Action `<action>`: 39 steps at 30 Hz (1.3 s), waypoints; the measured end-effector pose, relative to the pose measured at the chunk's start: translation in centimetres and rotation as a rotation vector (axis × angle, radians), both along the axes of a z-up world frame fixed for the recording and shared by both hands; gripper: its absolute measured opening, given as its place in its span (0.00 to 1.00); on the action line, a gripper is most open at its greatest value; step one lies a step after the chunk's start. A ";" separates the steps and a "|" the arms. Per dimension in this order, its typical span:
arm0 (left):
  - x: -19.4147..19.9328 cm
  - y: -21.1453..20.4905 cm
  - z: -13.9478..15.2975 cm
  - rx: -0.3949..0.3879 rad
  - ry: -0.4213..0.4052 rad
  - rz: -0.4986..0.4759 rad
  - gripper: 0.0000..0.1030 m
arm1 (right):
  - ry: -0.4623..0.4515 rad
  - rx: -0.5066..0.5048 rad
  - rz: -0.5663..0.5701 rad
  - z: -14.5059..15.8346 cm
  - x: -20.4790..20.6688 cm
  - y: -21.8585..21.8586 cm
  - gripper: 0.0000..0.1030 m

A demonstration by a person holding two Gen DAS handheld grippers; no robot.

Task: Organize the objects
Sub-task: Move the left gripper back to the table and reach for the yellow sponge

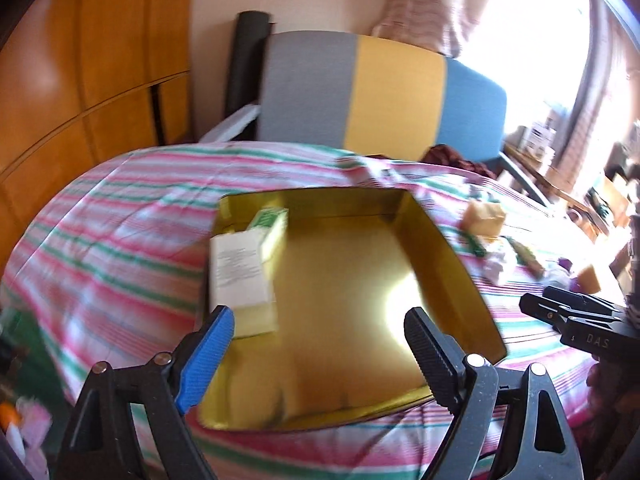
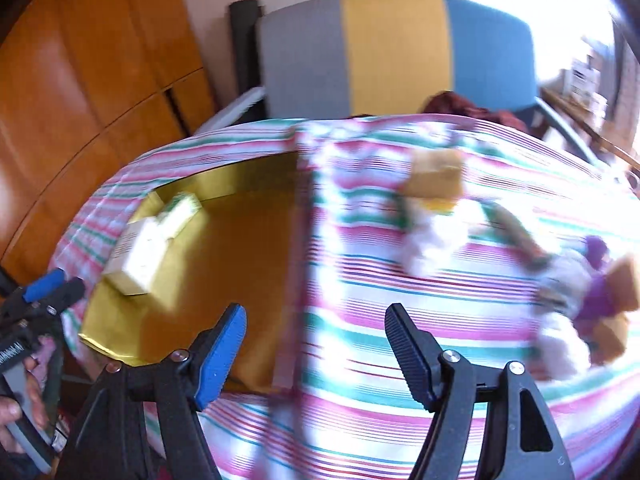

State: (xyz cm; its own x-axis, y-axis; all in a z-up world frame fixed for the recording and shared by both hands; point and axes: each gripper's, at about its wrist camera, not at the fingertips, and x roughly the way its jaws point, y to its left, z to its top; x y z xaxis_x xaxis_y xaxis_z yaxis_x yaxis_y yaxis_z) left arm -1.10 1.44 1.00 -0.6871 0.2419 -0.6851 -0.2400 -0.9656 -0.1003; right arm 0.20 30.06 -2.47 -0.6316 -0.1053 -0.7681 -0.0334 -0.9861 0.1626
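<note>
Left wrist view: both grippers' jaws are held apart and empty above the gold tin (image 1: 340, 280); two boxes (image 1: 240, 272) are seen in its far-left corner.

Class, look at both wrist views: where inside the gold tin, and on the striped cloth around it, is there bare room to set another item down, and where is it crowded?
Inside the gold tin, the floor right of the white box and green-and-white box is bare up to the right wall. The striped cloth left of the tin is also free. The cloth right of the tin is crowded with a tan block and other blurred small items.
</note>
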 end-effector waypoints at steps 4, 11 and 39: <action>-1.2 3.6 0.9 -0.010 -0.001 -0.091 0.85 | 0.012 0.040 -0.120 0.8 1.3 5.8 0.71; -3.9 10.5 1.5 0.028 -0.086 -0.232 0.85 | 0.116 0.016 -0.424 2.1 4.5 17.1 0.72; -18.7 34.3 -4.6 -0.068 -0.274 -0.248 1.00 | 0.198 -0.475 -0.573 -0.8 7.5 24.8 0.79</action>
State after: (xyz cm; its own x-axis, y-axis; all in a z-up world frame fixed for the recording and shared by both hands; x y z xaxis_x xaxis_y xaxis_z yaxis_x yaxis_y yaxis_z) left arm -19.77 35.77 -3.59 -0.4026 0.3257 -0.8555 -0.4402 -0.8883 -0.1310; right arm 7.72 54.87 -3.32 -0.8078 -0.0103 -0.5894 -0.4442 -0.6467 0.6200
